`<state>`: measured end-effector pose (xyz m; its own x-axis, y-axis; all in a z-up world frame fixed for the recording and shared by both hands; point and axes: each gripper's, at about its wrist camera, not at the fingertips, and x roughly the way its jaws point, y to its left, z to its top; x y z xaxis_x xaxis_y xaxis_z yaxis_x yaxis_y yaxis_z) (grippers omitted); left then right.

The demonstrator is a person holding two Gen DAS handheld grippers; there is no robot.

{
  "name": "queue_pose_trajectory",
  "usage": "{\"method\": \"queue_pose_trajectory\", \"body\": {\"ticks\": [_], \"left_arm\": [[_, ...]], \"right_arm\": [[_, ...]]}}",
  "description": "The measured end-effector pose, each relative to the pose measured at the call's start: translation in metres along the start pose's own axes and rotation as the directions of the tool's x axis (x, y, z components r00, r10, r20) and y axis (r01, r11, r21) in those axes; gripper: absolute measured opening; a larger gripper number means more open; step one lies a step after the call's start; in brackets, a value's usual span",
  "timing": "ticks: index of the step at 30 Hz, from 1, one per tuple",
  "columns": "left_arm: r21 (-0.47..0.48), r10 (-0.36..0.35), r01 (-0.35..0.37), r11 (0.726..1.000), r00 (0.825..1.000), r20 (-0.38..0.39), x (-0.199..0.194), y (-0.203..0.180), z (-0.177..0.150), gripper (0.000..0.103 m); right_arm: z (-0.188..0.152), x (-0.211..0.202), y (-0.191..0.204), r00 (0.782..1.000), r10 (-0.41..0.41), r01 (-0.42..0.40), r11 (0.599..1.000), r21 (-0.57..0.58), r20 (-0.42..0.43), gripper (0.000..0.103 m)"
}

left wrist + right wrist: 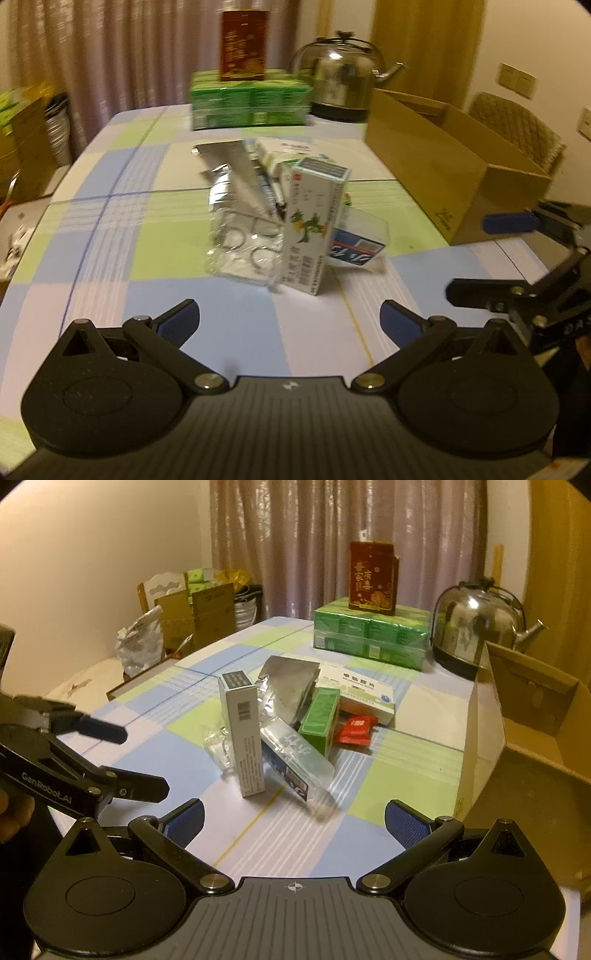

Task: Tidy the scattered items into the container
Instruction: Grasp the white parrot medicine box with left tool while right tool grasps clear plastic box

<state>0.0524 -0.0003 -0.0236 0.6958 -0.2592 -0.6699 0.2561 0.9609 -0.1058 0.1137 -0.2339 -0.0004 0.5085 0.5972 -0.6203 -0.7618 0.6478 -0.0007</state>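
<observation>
Table [424,709]: checked cloth; clutter heaped mid-table, nothing gripped yet.

Carton [532,716] stands open at the right edge of the table, apparently empty as far as its inside shows. Its near wall is tall; a low carry could snag an item on the rim or shove the carton off the edge.

Tall box [242,734] stands upright on its short end at the near side of the heap, just beside a clear blister pack [240,243]. Judged top-heavy: an off-centre pinch or a brush from one finger would tip it into the pile.

Green box [320,716], white box [360,692], foil pouch [291,685], red sachet [356,728] overlap one another. Pulling one may drag its neighbours. Foil and clear plastic look slippery.

Left tongs [290,319] and right tongs [294,819]: both spread wide, empty, hovering short of the heap. They sit close together, so a simultaneous reach risks a clash.
</observation>
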Motion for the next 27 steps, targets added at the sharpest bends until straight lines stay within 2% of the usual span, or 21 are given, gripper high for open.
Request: {"method": "queue_pose_trajectory", "body": {"ticks": [2, 5, 7, 10, 12, 19, 22, 27], "left_arm": [[0.045, -0.026, 0.026, 0.999, 1.000, 0.002, 0.004, 0.001, 0.002, 0.102], [0.113, -0.034, 0.034, 0.993, 0.999, 0.000, 0.012, 0.002, 0.005, 0.102], [0.122, -0.023, 0.023, 0.992, 1.000, 0.001, 0.017, 0.003, 0.007, 0.098], [0.198, -0.028, 0.030, 0.980, 1.000, -0.014, 0.025, 0.003, 0.010, 0.093], [0.233, -0.027, 0.029, 0.972, 1.000, -0.014, 0.030, 0.003, 0.011, 0.093], [0.245, -0.060, 0.060, 0.968, 0.998, -0.008, 0.043, 0.003, 0.018, 0.089], [0.255, -0.061, 0.063, 0.965, 0.998, -0.016, 0.052, 0.001, 0.021, 0.085], [0.293, -0.039, 0.043, 0.955, 0.999, -0.021, 0.064, -0.004, 0.022, 0.085]], "right_arm": [[0.000, 0.005, 0.000, 1.000, -0.001, 0.001, 1.000, -0.015, -0.005, 0.101], [0.000, 0.011, 0.000, 1.000, -0.021, 0.021, 0.999, -0.025, -0.013, 0.101], [0.001, 0.016, 0.000, 1.000, -0.026, 0.025, 0.998, -0.056, -0.016, 0.101], [0.004, 0.025, -0.003, 0.999, -0.024, 0.021, 0.994, -0.106, -0.028, 0.087], [0.008, 0.034, -0.008, 0.999, -0.025, 0.021, 0.992, -0.127, -0.033, 0.084], [0.022, 0.068, -0.022, 0.998, 0.007, -0.021, 0.978, -0.206, -0.068, 0.071], [0.025, 0.085, -0.028, 0.996, 0.020, -0.040, 0.975, -0.217, -0.091, 0.061], [0.024, 0.104, -0.036, 0.992, 0.053, -0.079, 0.970, -0.232, -0.116, 0.054]]}}
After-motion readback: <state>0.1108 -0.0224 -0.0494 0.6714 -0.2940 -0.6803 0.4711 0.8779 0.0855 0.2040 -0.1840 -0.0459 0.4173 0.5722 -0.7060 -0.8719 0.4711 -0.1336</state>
